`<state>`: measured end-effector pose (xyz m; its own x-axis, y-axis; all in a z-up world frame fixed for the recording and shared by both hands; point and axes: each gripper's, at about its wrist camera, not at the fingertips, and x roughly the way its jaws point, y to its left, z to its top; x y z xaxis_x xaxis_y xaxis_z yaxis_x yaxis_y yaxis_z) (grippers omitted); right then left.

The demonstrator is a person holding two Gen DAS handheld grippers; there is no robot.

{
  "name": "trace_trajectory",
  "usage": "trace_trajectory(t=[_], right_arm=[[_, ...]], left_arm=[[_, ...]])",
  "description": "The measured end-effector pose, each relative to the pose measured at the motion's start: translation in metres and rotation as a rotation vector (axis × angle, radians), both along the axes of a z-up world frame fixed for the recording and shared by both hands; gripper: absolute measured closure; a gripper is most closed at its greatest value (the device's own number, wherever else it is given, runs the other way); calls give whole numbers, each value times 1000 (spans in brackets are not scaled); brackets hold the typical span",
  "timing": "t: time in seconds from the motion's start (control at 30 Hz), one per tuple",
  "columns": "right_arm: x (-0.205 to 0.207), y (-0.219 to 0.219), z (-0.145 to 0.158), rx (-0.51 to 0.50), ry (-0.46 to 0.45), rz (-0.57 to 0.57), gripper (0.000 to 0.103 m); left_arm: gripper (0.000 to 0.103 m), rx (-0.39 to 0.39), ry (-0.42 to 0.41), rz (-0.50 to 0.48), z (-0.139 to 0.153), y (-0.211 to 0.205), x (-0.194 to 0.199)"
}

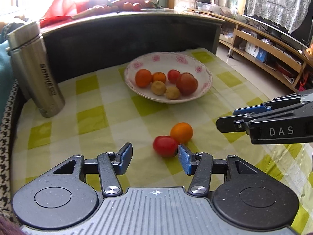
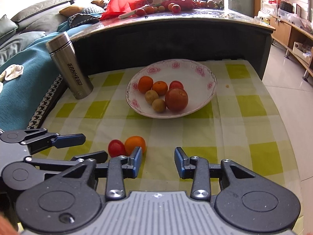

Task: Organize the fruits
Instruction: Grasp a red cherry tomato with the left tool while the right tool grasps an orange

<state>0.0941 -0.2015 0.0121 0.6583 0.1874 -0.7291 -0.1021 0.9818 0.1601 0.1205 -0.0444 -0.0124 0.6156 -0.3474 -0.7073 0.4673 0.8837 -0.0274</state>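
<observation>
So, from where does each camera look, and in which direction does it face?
Left wrist: sits on the left gripper, facing across the checked cloth to the plate; its own open fingers show, the right gripper enters at right.
Right wrist: sits on the right gripper, facing the plate; its own open fingers show, the left gripper at left.
Shared: plate, steel flask, red tomato, orange fruit.
</observation>
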Motion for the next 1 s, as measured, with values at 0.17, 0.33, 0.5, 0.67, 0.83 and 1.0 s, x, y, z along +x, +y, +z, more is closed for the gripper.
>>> trace_trajectory(t=[0.17,0.33,0.5,0.67,0.83,1.0], right_arm=[[6,-4,-3,18,6,-6,62],[9,-6,-9,26,21,-1,62],[14,-5,-16,12,36,15,62],[20,-3,-20,12,51,22,62],[25,4,-19,16,35,51,62],[26,17,-28,21,28,121,62]], left_arm=[[43,40,-9,-53,-17,-13,5],[43,53,-19,-82,-27,-20,10],[48,44,-37,-83,-31,-22,12],[59,54,-40,-112,-28,-26,8],[59,71,-15,-128,-24,-15,-3],[59,83,17,-104,-25,0,-10]])
